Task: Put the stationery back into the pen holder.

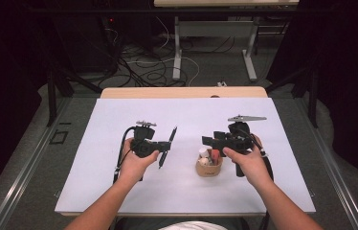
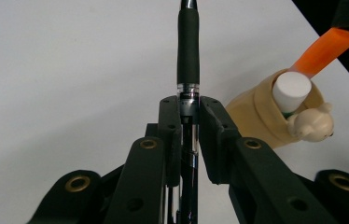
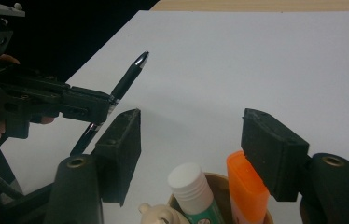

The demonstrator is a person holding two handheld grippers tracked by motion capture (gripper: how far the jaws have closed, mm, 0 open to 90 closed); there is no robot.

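Left gripper point(image 1: 166, 145): clenched on pen point(image 2: 188, 51), raised at 9 o'clock of cup point(image 1: 209, 167) | Right gripper point(image 3: 191, 140): released, jaws astride orange tube point(image 3: 247, 191), no contact | Step: likely loading pen into cup | Next: carry pen over rim, tip down, avoid glue stick point(image 3: 191, 186).

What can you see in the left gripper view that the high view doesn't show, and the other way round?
The left gripper view alone shows close up how the left hand-held gripper clamps the black pen and a little bear figure. The high view alone shows both hands, the right hand-held gripper and the floor cables. Both show the pen, the tan cup and the white table.
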